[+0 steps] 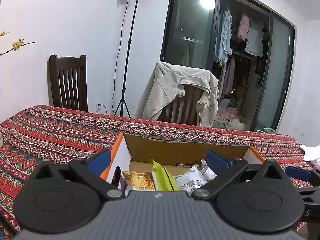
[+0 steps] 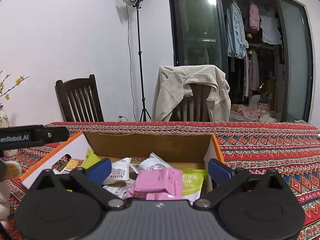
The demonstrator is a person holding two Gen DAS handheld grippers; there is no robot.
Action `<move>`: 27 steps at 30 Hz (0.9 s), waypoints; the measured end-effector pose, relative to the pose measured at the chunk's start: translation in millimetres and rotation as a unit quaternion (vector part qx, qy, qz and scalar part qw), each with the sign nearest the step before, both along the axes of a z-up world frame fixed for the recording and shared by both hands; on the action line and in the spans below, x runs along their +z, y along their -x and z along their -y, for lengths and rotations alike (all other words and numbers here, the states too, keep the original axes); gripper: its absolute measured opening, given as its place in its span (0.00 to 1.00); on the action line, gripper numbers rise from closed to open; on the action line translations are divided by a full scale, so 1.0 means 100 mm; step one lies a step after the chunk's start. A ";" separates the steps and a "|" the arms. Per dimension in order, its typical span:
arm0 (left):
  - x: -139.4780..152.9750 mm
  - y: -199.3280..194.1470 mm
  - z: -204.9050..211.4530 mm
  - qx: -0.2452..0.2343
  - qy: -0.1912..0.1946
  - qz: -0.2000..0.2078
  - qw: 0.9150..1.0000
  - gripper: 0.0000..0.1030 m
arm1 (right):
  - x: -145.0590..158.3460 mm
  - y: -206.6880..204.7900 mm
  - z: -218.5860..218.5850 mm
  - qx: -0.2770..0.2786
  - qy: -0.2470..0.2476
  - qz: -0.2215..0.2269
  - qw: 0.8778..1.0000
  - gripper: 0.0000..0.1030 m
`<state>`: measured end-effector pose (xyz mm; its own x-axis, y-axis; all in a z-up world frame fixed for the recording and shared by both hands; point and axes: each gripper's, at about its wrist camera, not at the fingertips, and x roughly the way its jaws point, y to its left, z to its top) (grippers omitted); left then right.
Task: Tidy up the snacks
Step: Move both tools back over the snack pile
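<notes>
Snacks sit loose in the open cardboard box (image 2: 148,146) on the patterned tablecloth (image 2: 270,152). At the left, a biscuit pack (image 1: 140,181) and a yellow-green sachet (image 1: 163,175) stand on edge; I'd pinch those by a crimped end. White wrappers (image 2: 120,171) in the middle look light, crinkly and slippery. Rightward, the pink pack (image 2: 160,182) seems soft and boxy, best gripped across its width, beside a flat green packet (image 2: 193,182). Left gripper (image 1: 158,159) and right gripper (image 2: 160,167) both hang spread wide, empty.
</notes>
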<state>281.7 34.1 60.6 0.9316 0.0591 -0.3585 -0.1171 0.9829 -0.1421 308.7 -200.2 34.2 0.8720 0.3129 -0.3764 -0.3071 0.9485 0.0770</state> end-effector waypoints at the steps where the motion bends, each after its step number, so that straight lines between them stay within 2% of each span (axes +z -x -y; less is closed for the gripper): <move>1: 0.03 0.01 0.01 0.002 0.000 0.000 1.000 1.00 | 0.01 0.01 0.00 -0.002 0.001 0.000 1.000 1.00; 7: 0.28 0.19 0.00 0.013 0.014 0.003 1.000 1.00 | 0.20 0.09 0.01 -0.007 0.004 -0.003 1.000 1.00; 16: 0.41 0.55 -0.02 0.006 -0.008 -0.007 1.000 1.00 | 0.42 0.49 0.01 -0.004 0.030 0.000 1.000 1.00; 21: 0.31 0.79 -0.05 0.003 -0.016 -0.022 1.000 1.00 | 0.34 0.71 0.01 0.011 0.055 -0.016 0.998 1.00; 27: 0.10 1.02 -0.18 0.007 -0.016 -0.047 0.999 1.00 | 0.05 0.95 -0.05 0.034 0.086 -0.052 0.994 1.00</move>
<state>179.3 52.2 70.2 0.8930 0.0848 -0.4421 -0.1425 0.9848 -0.0990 214.0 -195.6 38.8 0.8048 0.2925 -0.5165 -0.3691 0.9280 -0.0497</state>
